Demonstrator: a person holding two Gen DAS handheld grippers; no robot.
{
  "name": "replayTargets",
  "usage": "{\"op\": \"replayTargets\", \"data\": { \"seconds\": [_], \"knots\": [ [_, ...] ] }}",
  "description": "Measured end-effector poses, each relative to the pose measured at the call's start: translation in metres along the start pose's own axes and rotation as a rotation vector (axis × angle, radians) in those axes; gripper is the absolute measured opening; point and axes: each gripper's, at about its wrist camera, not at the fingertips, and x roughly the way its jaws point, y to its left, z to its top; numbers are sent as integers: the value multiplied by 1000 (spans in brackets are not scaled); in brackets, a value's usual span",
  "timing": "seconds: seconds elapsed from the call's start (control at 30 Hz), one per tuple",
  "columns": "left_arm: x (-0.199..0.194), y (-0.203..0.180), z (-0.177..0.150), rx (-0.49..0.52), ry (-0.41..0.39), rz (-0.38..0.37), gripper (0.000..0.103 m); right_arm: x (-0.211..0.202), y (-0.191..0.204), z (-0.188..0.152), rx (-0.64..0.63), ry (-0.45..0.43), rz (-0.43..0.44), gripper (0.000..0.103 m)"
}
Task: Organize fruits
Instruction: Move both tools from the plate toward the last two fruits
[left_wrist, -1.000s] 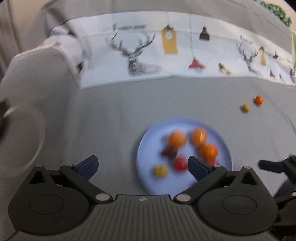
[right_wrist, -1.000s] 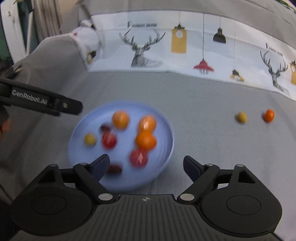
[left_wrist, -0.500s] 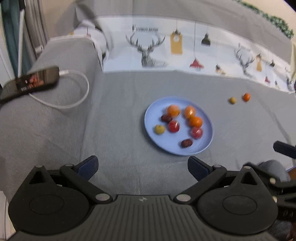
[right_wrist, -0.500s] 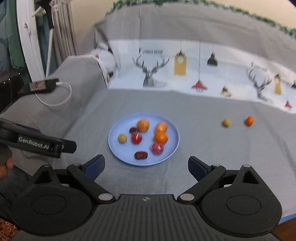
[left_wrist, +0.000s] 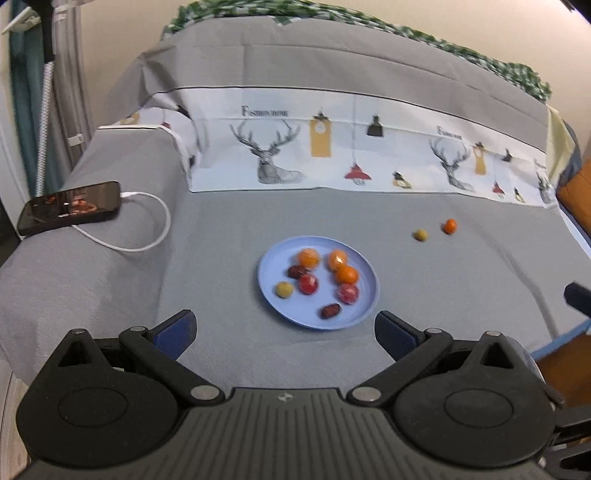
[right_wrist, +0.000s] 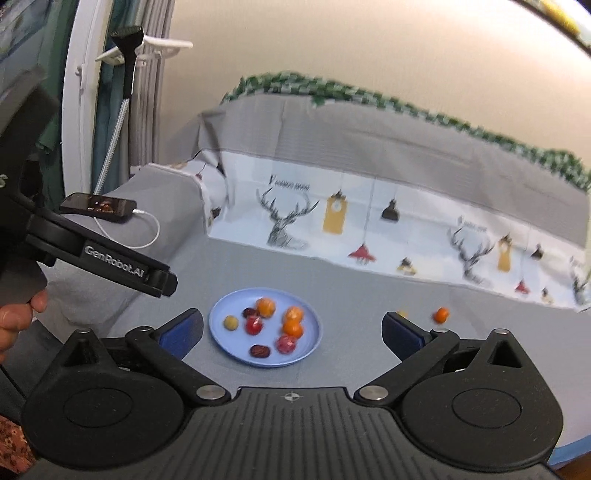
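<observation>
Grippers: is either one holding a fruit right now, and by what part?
Nothing is held. The left gripper is open and empty; the right gripper is opening with nothing between its jaws. The fruits lie on the blue plate and the sheet.

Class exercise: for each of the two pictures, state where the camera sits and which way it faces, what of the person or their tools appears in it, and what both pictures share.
Left wrist: on the left claw, looking down across the grey cloth; its own open fingers show.
Right wrist: on the right claw, aimed more level; its opening, empty fingers, the left claw and a hand show.
Shared: blue plate, orange fruit off it, phone.
</observation>
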Motion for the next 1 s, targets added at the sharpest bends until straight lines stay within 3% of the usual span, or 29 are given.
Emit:
{"op": "replayTargets", "data": {
  "seconds": [0.13, 0.3, 0.77, 1.0],
  "knots": [
    [-12, -10, -6, 20, -33, -14, 103, -12, -9, -4, 28, -25, -34, 102],
    [-18, -12, -8, 24, -44, 2, 103, -13, -12, -8, 40, -21, -10, 102],
    [8, -23, 2, 61, 34, 50, 103, 16, -26, -21, 140, 48, 60, 102],
    [25, -27, 13, 43, 69, 59, 103, 27, -42, -25, 186, 50, 47, 102]
  ]
}}
